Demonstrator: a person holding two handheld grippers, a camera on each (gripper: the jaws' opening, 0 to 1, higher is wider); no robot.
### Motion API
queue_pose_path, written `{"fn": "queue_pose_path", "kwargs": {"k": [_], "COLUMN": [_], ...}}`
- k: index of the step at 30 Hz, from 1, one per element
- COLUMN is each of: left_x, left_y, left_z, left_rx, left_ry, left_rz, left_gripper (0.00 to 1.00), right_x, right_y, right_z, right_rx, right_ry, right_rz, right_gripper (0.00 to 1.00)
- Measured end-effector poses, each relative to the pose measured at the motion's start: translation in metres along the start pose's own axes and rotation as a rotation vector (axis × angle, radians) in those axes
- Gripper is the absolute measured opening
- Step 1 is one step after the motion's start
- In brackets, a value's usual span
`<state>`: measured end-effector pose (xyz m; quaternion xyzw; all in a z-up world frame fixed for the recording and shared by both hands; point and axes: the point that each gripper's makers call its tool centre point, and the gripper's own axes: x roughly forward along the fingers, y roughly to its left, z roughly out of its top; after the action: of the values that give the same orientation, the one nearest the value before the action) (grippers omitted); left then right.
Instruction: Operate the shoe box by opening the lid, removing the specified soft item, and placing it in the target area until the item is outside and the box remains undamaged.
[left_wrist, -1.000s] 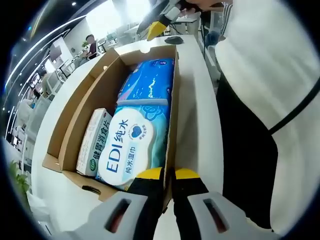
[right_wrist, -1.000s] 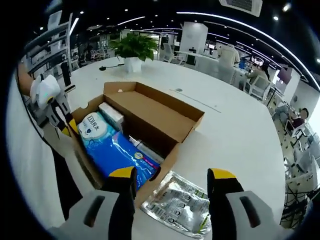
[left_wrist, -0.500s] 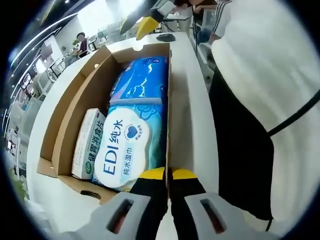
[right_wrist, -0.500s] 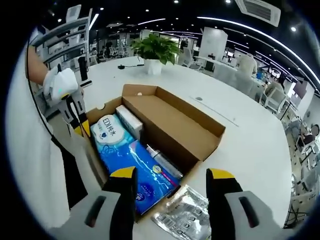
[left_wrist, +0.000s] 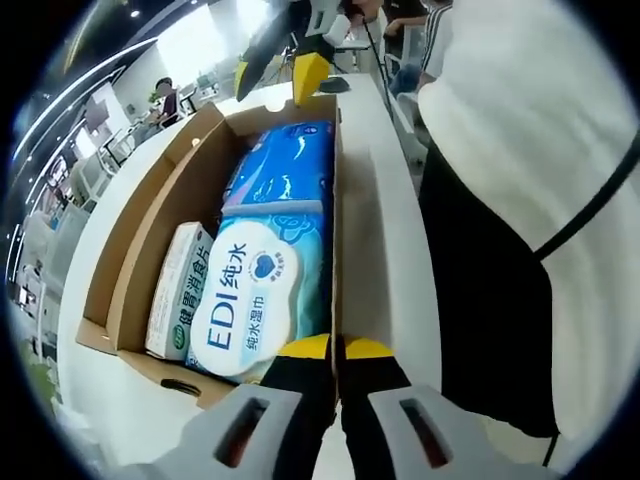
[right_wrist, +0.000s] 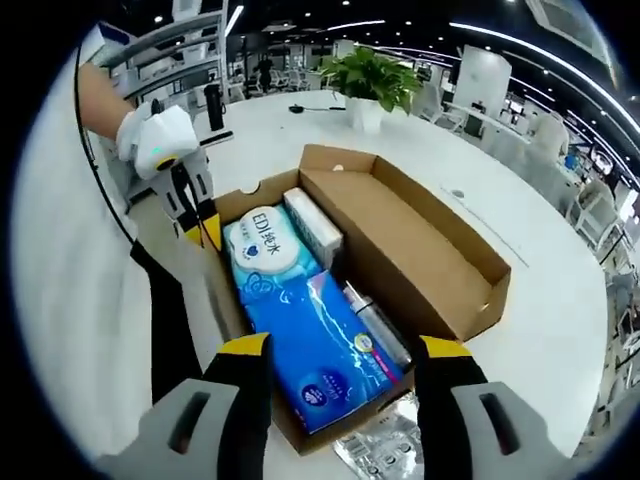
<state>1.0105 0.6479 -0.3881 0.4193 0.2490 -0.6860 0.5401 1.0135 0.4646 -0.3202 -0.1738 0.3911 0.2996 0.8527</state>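
- Now the left gripper (left_wrist: 337, 348) has its jaws pinched on the thin near wall of the open cardboard shoe box (left_wrist: 130, 270) on the smooth white desk (right_wrist: 560, 330).
- Inside lies the soft wet-wipe pack (right_wrist: 315, 340) — glossy blue plastic, oval lid label.
- Beside it — a small rectangular carton (left_wrist: 180, 290).
- Right gripper (right_wrist: 335, 350): jaws apart above the box.
- A crinkled silvery pouch (right_wrist: 385, 455) lies outside.

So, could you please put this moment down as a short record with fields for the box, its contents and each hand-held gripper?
box: cardboard shoe box, lid folded open, on a white table
contents: blue wet-wipes pack with white EDI lid; small white carton beside it; another item along the far wall, too hidden to name
left hand-held gripper: jaws shut on the box's near side wall
right hand-held gripper: jaws open, above the end of the wipes pack
outside box: clear plastic packet on the table at the box's end
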Motion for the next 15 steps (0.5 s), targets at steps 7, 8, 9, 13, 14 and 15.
{"fn": "queue_pose_path", "kwargs": {"k": [7, 8, 9, 13, 14, 15], "left_x": [0.001, 0.001, 0.001, 0.001, 0.001, 0.001], "left_y": [0.0, 0.0, 0.0, 0.0, 0.0, 0.0], "left_z": [-0.001, -0.001, -0.001, -0.001, -0.001, -0.001], "left_rx": [0.02, 0.021, 0.022, -0.002, -0.008, -0.006], "left_ry": [-0.005, -0.002, -0.002, 0.002, 0.001, 0.001], "left_rz": [0.006, 0.005, 0.005, 0.009, 0.007, 0.003], "left_gripper": [0.01, 0.01, 0.01, 0.01, 0.01, 0.01], "right_x": [0.004, 0.006, 0.007, 0.017, 0.022, 0.024], "right_y": [0.009, 0.009, 0.009, -0.002, -0.007, -0.008], "right_z": [-0.004, -0.006, -0.008, -0.025, -0.026, -0.025], "right_rx": [-0.056, -0.055, -0.059, -0.075, -0.077, -0.069], "right_ry": [0.046, 0.058, 0.067, 0.138, 0.145, 0.143], "right_rz": [0.05, 0.068, 0.083, 0.122, 0.125, 0.135], "right_gripper": [0.6, 0.61, 0.64, 0.7, 0.69, 0.69]}}
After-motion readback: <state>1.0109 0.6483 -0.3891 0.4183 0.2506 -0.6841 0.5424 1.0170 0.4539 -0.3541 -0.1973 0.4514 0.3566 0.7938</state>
